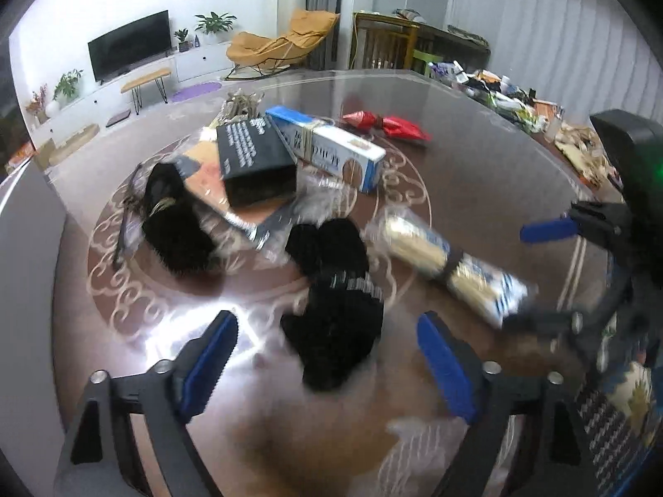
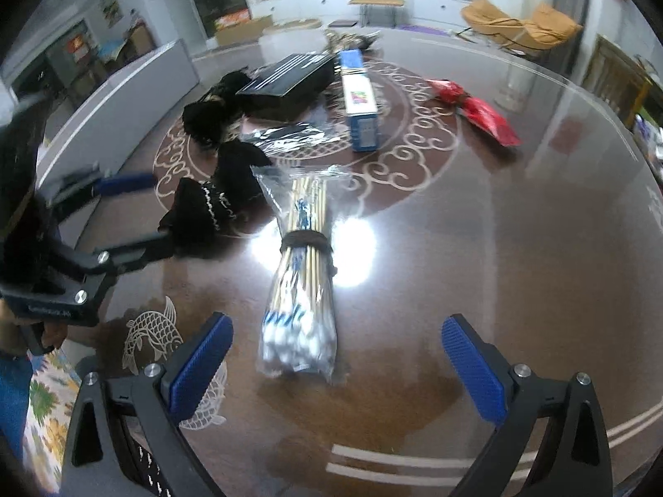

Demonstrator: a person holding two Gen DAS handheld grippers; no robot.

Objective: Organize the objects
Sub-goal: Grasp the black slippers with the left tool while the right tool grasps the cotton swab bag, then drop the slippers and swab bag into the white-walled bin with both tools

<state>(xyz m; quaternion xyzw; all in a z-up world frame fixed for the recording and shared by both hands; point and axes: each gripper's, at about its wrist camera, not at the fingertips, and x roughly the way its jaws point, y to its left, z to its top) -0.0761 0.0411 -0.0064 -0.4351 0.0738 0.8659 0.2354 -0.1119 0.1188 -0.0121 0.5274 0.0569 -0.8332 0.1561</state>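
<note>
Left gripper (image 1: 327, 352): black angular frame, triangular cut-outs, blue ribbed pads (image 1: 211, 356), silver round screws at pivots. Right gripper (image 2: 335, 366): same build, black arms, blue textured pads (image 2: 472, 366), silver screws. Faint lettering on black crossbar of left unit in right wrist view, unreadable. Blue sleeve (image 2: 12, 397) at lower left edge.

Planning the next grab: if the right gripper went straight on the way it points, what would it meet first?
Most likely the bag of cotton swabs, whose near end lies between the open right gripper fingers' line of travel, on the table. Depth is unclear, so it could touch the tabletop just short of it.
</note>
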